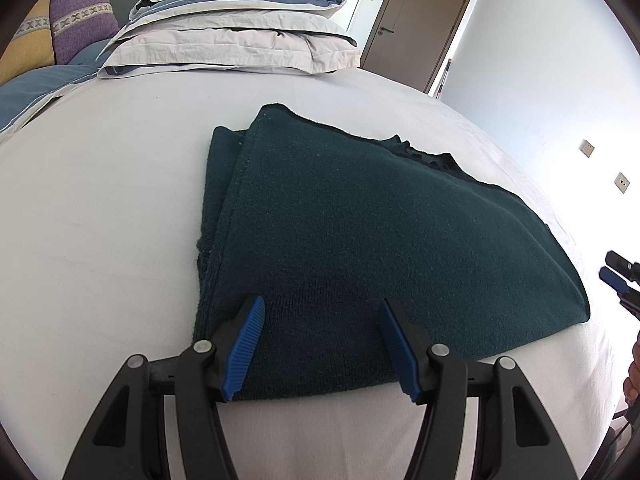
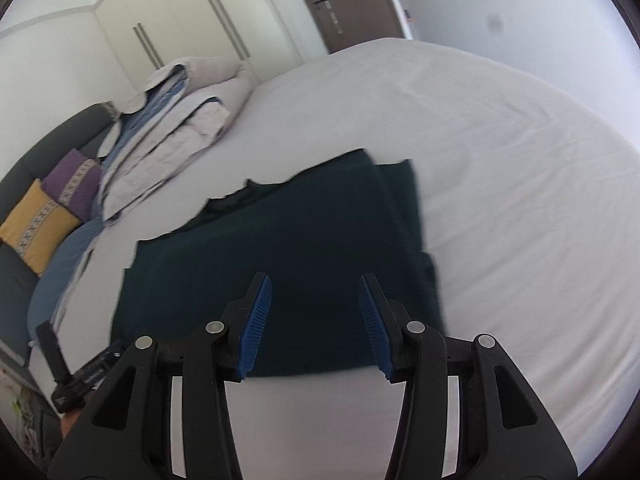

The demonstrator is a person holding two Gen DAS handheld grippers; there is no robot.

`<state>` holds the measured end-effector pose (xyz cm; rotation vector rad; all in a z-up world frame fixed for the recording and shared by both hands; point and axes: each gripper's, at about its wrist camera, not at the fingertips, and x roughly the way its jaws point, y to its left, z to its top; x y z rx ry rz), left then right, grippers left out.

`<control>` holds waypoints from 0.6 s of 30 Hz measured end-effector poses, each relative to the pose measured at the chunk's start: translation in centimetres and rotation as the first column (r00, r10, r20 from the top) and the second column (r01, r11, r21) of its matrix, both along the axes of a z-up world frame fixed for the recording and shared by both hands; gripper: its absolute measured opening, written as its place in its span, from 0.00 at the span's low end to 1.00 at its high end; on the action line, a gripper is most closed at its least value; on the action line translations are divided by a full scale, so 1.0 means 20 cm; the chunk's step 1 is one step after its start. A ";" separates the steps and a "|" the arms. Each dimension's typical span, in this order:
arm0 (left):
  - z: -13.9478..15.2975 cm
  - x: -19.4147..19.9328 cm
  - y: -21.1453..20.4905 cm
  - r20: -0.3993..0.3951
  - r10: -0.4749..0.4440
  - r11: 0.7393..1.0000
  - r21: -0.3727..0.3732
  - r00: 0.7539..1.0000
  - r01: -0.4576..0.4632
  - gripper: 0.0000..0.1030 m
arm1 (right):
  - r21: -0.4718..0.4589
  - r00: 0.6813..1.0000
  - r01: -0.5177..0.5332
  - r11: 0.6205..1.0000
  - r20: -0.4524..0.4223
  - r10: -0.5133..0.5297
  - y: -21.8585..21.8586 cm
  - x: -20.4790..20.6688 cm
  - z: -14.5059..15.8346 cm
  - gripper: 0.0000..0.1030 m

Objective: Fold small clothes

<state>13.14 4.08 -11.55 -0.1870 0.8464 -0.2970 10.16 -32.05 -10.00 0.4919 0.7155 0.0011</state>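
A dark green knitted garment lies folded flat on the white bed sheet. My left gripper is open, its blue pads over the garment's near edge, holding nothing. In the right wrist view the same garment lies ahead, a little blurred. My right gripper is open above the garment's near edge, empty. The right gripper also shows at the right edge of the left wrist view.
Folded grey and blue bedding is stacked at the far side of the bed. Purple and yellow cushions lean on a dark headboard. A brown door, white wall and wardrobes lie beyond. The left gripper's handle shows at lower left.
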 end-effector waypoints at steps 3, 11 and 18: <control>0.00 0.00 0.00 0.000 0.000 1.000 -0.007 1.000 0.000 0.60 | 0.077 0.997 -0.070 0.995 -0.035 0.073 0.06 0.15 -0.10 0.49; 0.00 0.00 0.01 -0.001 0.002 1.000 -0.022 1.000 -0.002 0.60 | 0.242 0.988 0.143 0.960 -0.095 -0.123 -0.23 0.08 -0.34 0.39; 0.09 0.00 0.00 -0.016 0.030 0.998 -0.057 0.999 -0.031 0.61 | 0.267 0.944 0.331 0.905 -0.090 -0.318 -0.57 -0.13 -0.27 0.52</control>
